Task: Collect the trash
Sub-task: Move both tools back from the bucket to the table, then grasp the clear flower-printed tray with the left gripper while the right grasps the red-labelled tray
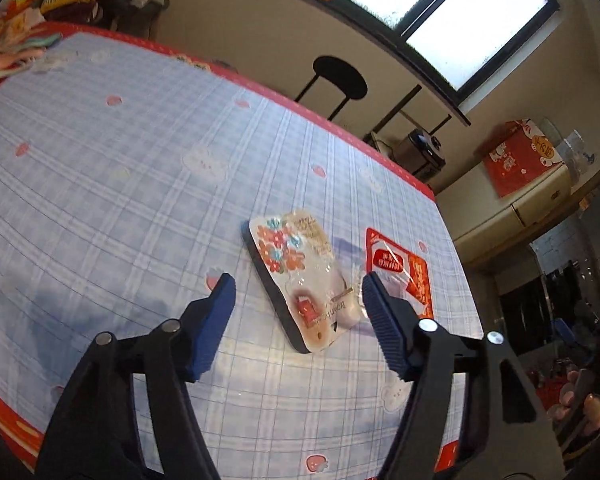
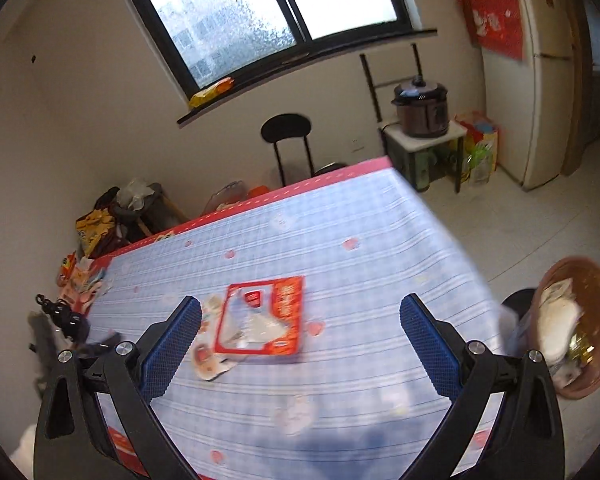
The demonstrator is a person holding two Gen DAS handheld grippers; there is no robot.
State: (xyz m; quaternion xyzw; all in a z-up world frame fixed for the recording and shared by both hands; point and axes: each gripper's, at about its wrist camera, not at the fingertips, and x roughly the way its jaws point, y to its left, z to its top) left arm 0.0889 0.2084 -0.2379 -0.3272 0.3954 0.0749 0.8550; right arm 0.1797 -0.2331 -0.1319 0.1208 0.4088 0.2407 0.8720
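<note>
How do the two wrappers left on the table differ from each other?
The floral wrapper is mostly white with orange and teal flowers; the red wrapper has a red border around a clear middle. The floral wrapper lies between the open left gripper's fingers; the red wrapper lies beyond its right finger. In the right wrist view the red wrapper overlaps the floral one. Both lie flat on the checked tablecloth.

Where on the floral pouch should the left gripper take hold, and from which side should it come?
Grip the floral pouch across its narrow width, near the middle, coming down from above. It lies flat on the table, long axis running away from the left gripper, whose open fingers already straddle it. The red wrapper lies close beside it, so keep that finger between them.
</note>
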